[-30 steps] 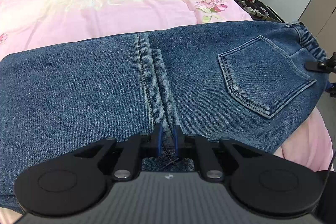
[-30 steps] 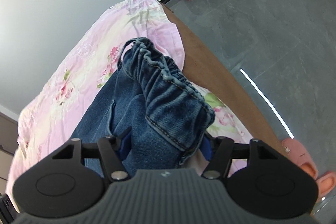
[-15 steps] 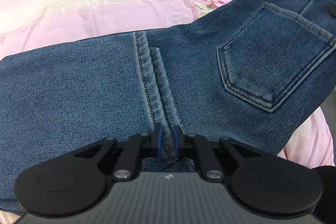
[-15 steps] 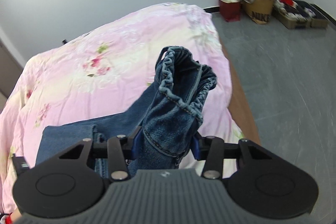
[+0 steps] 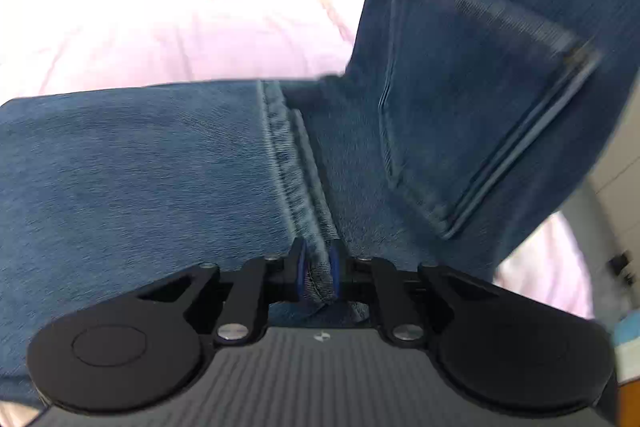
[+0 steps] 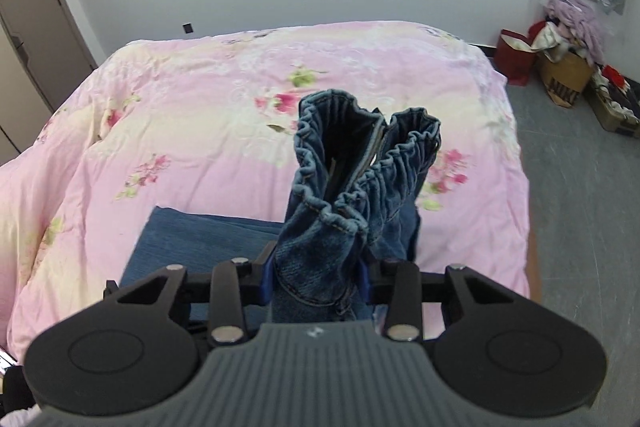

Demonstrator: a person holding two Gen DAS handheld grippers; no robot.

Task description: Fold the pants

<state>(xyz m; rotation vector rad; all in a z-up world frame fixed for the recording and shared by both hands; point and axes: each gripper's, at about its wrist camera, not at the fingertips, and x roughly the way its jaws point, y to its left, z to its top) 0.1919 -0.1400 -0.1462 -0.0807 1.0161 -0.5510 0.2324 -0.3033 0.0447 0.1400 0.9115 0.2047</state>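
Blue denim pants (image 5: 132, 163) lie across a pink floral bed. My left gripper (image 5: 316, 273) is shut on the crotch seam (image 5: 298, 179) at the near edge. The seat part with its back pocket (image 5: 472, 87) stands lifted up on the right. My right gripper (image 6: 316, 279) is shut on the gathered elastic waistband (image 6: 356, 163) and holds it up above the bed; the folded legs (image 6: 200, 239) lie flat below it.
The pink floral bedspread (image 6: 240, 99) covers the bed. A grey floor (image 6: 580, 207) lies to the right, with a red bag (image 6: 514, 57), a cardboard box and piled clothes (image 6: 572, 23) by the wall. A door (image 6: 36, 27) stands at far left.
My right gripper has lifted the waistband up and swung it over toward the legs. The seat with the pocket has risen from flat to upright. My left gripper keeps its hold on the seam.
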